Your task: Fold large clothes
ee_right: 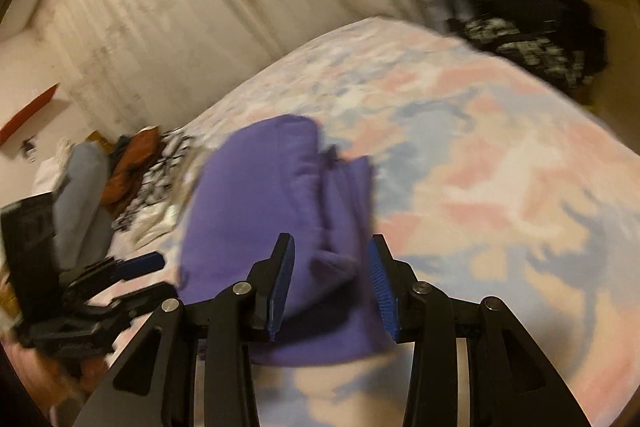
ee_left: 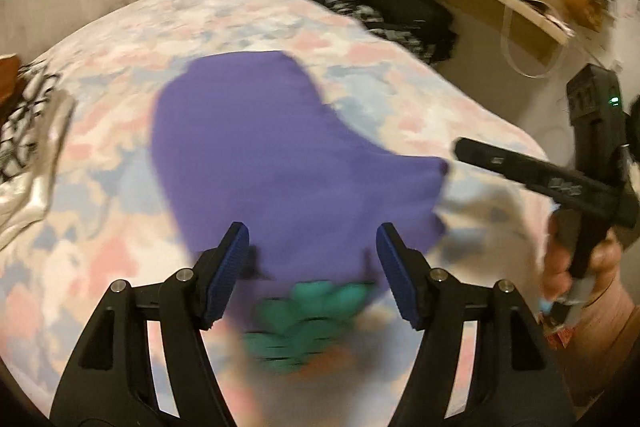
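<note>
Both sets of my fingers are released, nothing pinched in either. My left gripper [ee_left: 312, 273] has its blue ribbed pads spread wide; the soft purple fabric garment [ee_left: 256, 147], already folded into a lumpy block, lies flat on the pastel pink-and-blue patterned bedspread [ee_left: 100, 259] straight ahead of and beyond those fingertips, near edge showing between them but not touched. Below my left fingers there's a blurred green patch [ee_left: 308, 319]; can't tell what it is.

My right gripper [ee_right: 330, 283] is parted more narrowly. In its view the purple garment's [ee_right: 260, 195] near corner sits right between and under the pads, a thick folded ridge running away from the fingertips. Pads look clear of the cloth, though blur makes that soft.

Long axis runs away from me, slightly leftward off my right fingers. My right fingers look nearer to the bundle's edge, so I judge the next grab falls to them. My left tool [ee_right: 100, 291] shows low left of my right fingers. Other clothes pile [ee_right: 132, 171] sits far left, well apart.
</note>
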`<state>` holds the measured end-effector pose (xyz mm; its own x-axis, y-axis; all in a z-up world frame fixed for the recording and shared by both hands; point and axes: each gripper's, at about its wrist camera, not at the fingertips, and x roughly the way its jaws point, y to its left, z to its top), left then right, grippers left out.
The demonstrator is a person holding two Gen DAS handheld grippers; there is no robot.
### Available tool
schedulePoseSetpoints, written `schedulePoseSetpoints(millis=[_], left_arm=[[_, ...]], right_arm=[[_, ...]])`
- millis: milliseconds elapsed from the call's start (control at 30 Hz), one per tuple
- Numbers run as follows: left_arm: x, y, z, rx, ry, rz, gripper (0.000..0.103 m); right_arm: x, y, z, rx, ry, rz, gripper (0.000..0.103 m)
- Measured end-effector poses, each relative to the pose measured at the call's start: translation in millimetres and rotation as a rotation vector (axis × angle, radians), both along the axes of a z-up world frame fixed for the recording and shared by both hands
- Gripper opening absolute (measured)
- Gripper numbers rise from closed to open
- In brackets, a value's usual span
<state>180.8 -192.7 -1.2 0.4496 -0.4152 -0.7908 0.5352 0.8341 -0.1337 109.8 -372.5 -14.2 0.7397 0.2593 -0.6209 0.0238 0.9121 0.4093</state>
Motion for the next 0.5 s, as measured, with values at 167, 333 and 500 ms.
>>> schedulePoseSetpoints(millis=[167,333,500], left_arm=[[45.5,40.8,-16.3,-0.023,0.078,0.109,0.064],[86.3,48.6,-53.2,-0.109,0.169,0.114,0.064],[98.1,44.0,-65.9,-0.126,0.13,0.065,0.072]], right_arm=[[58.1,12.6,-5.3,0.047,0.11,0.134,0.058],[120.2,13.6,-38.2,0.155,0.262,0.244,0.057],[154.5,21.5,-66.5,0.221,0.332,0.333,0.043]])
